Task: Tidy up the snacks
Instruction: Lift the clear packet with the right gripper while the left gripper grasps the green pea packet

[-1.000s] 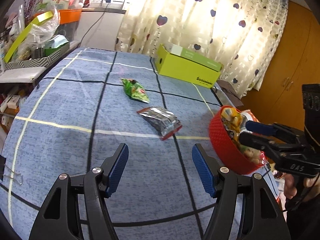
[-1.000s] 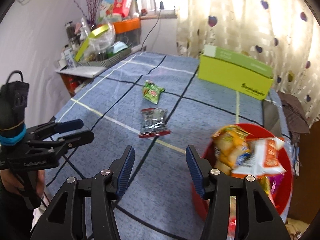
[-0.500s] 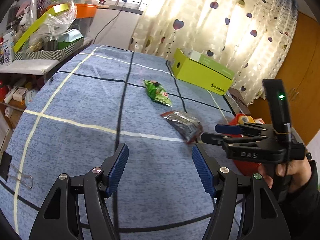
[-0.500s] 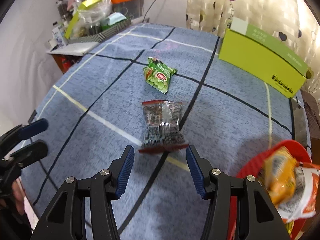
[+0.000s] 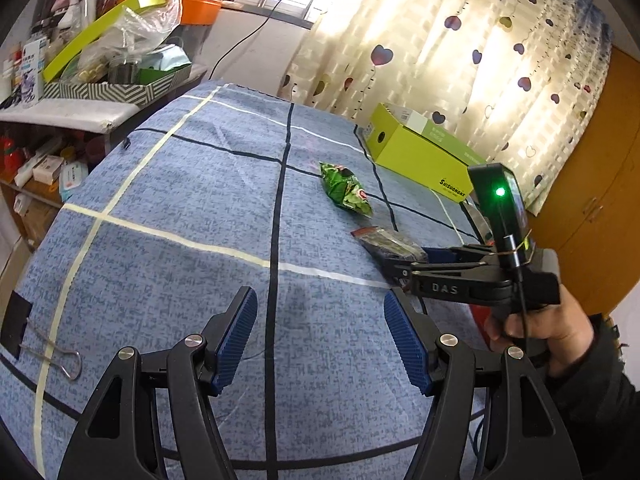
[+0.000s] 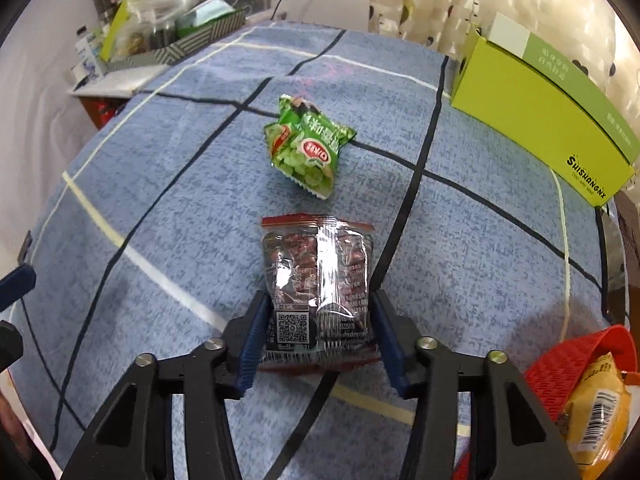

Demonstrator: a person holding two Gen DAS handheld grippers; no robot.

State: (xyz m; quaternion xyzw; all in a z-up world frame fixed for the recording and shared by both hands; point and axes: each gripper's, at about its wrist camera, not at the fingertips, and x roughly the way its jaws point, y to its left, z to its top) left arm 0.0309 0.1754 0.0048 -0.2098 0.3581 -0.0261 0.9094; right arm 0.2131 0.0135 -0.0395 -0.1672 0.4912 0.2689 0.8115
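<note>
Clear crinkly plastic packet of dark red-brown snacks with a red sealed edge (image 6: 318, 280) is lying flat on the blue checked cloth of the bench (image 6: 180, 184), its long axis running straight away from the right wrist camera, QR-code end nearest. That end is sitting between the blue ribbed pads (image 6: 250, 344) of the right tongs (image 6: 320, 340), one pad on each long side; the jaws are closing across the packet's short width. The pads are looking at or just against the edges; I cannot tell if they are pressing yet.

Just beyond the packet's far end, a green foil snack bag (image 6: 308, 148) is resting slightly tilted. Further out and to the right of the packet, a lime-green cardboard box (image 6: 552, 116) is standing near the curtain. Nearer than the packet and well off to its right, a red woven-textured basket (image 6: 560, 364) is holding a yellow packet.

The left tongs (image 5: 320, 340) are hovering wide and empty, with the packet (image 5: 390, 242) ahead and to their right. The right hand (image 5: 548, 328) is plainly the nearer one.

Judgement: the squeeze needs to seat before any lift toward the basket.
</note>
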